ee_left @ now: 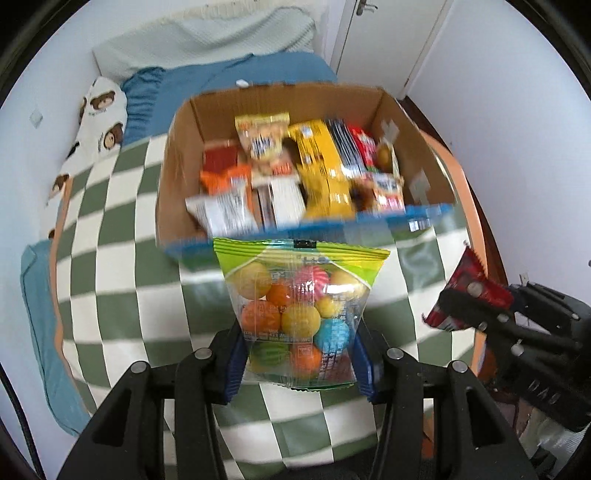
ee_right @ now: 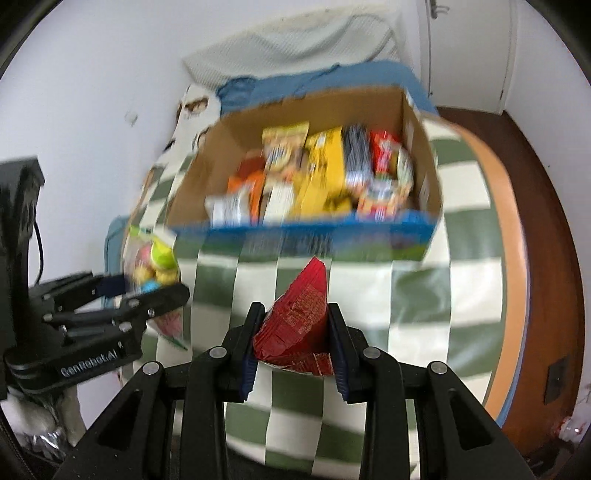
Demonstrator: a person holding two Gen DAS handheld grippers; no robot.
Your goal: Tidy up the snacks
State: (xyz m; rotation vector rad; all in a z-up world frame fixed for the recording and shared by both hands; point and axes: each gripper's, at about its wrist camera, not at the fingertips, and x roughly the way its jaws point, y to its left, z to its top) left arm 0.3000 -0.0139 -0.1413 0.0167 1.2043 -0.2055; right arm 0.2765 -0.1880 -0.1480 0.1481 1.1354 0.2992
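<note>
My left gripper (ee_left: 299,350) is shut on a clear bag of coloured gumballs (ee_left: 299,306) with a green top, held above the checkered blanket just short of the cardboard box (ee_left: 177,155). The box holds several snack packs (ee_left: 295,173) standing in rows. My right gripper (ee_right: 295,328) is shut on a red snack packet (ee_right: 299,325), also in front of the box (ee_right: 424,206). The right gripper with its red packet shows at the right of the left wrist view (ee_left: 469,306). The left gripper with the gumball bag (ee_right: 155,262) shows at the left of the right wrist view.
The box sits on a bed with a green-and-white checkered blanket (ee_left: 122,280). A bear-print pillow (ee_left: 96,125) and blue bedding (ee_left: 229,77) lie behind it. White walls and a door (ee_left: 388,33) stand beyond. Wooden floor (ee_right: 539,206) lies to the right.
</note>
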